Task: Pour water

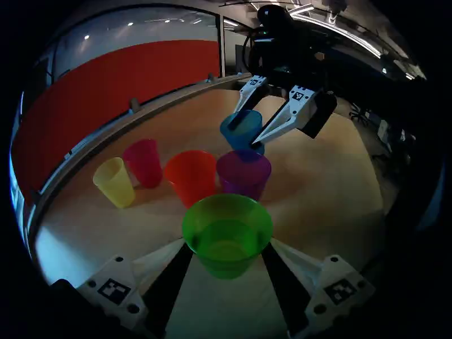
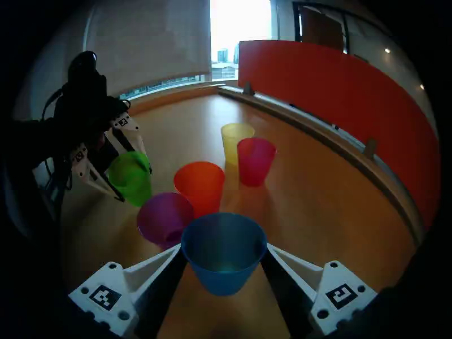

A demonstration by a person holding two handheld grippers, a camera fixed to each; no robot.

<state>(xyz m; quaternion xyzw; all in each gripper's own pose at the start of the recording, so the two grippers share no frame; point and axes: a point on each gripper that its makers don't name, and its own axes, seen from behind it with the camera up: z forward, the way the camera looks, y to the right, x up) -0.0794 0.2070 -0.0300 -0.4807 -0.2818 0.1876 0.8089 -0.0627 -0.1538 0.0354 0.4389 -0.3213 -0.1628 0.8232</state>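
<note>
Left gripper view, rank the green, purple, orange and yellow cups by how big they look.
1. green cup, held nearest the camera, so nearness may inflate it.
2. orange cup and purple cup look alike; not ranked.
3. yellow cup, smallest.

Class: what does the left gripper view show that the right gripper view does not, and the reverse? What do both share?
Left gripper view: ceiling lights, with the green cup close up in the left tongs. Right gripper view: a bright window, with the blue cup close up in the right tongs. Both: the table, the red wall, the yellow cup, pink cup, orange cup and purple cup, plus both held cups.
</note>
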